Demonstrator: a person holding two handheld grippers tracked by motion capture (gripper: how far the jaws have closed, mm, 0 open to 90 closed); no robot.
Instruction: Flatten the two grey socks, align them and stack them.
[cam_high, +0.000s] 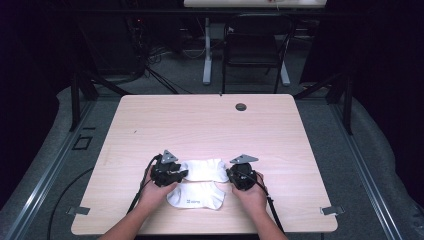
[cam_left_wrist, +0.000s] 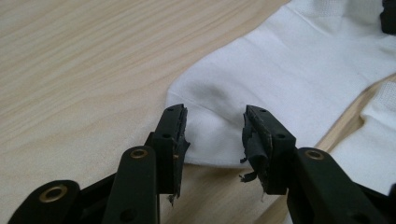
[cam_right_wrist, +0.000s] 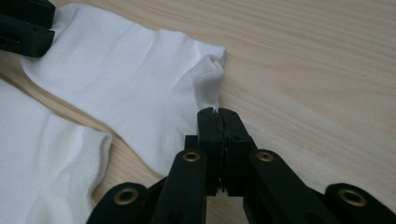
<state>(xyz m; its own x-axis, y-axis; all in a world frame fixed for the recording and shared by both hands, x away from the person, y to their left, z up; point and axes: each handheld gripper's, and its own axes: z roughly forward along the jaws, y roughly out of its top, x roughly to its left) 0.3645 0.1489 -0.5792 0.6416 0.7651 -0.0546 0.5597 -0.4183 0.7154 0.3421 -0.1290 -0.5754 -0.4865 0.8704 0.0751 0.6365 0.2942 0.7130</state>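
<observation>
Two white ankle socks lie near the front edge of the wooden surface (cam_high: 200, 120), one behind the other. Left tongs (cam_left_wrist: 214, 135): jaws parted, straddling the toe end of the farther sock (cam_left_wrist: 280, 79), nothing gripped. Right tongs (cam_right_wrist: 218, 135): jaws pressed together at the cuff edge of that same sock; cannot tell whether fabric is pinched between them. Nearer sock (cam_high: 196, 196) lies just beside it, between the two hands.
</observation>
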